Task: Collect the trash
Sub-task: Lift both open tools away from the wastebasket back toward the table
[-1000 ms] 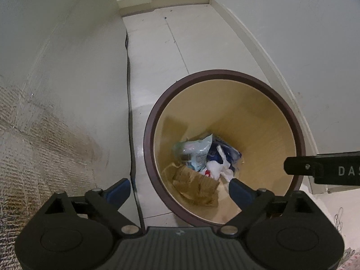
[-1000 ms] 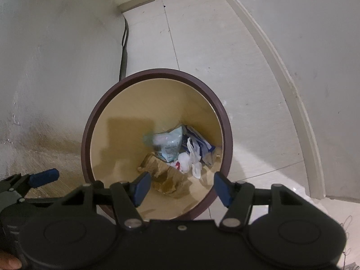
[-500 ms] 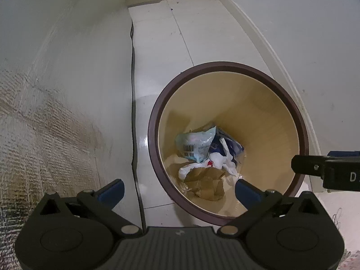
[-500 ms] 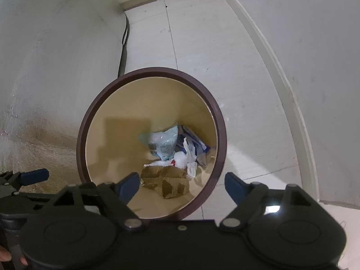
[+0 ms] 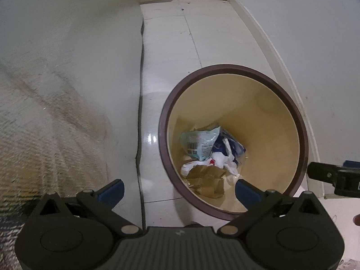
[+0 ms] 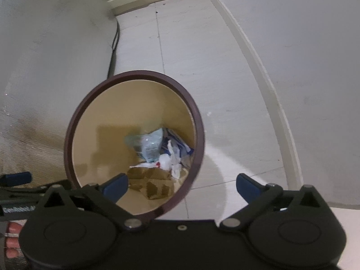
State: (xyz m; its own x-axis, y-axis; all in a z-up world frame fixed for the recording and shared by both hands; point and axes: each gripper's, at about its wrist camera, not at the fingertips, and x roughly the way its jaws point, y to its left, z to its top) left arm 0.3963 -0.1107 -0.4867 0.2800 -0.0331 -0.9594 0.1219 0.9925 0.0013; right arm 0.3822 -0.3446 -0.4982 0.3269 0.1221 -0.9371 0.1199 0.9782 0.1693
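Your left gripper [image 5: 178, 190] hangs above the floor with its blue-tipped fingers [image 5: 112, 191] spread wide and nothing between them; the near rim of the waste bin [image 5: 231, 68] lies between the tips. Your right gripper [image 6: 182, 185] is likewise released and empty, its left fingertip over the bin mouth and its right fingertip over the tiled floor [image 6: 191, 51]. The bin is round, with a dark brown rim and a tan inner wall, and stands on the white tiles near the baseboard [image 5: 270, 45].

At the bottom of the bin lies the trash: a pale blue printed plastic pouch [image 5: 200, 141], a dark blue wrapper [image 5: 236, 146] just beside it, crumpled white plastic [image 5: 222, 159] with a small red mark, and a torn piece of brown cardboard [image 5: 208, 181] nearest you. These pieces touch and overlap.

A black cable [image 5: 141, 90] runs along the foot of the left wall. Your right gripper's tip [image 5: 333, 175] shows at the right edge of the left view.
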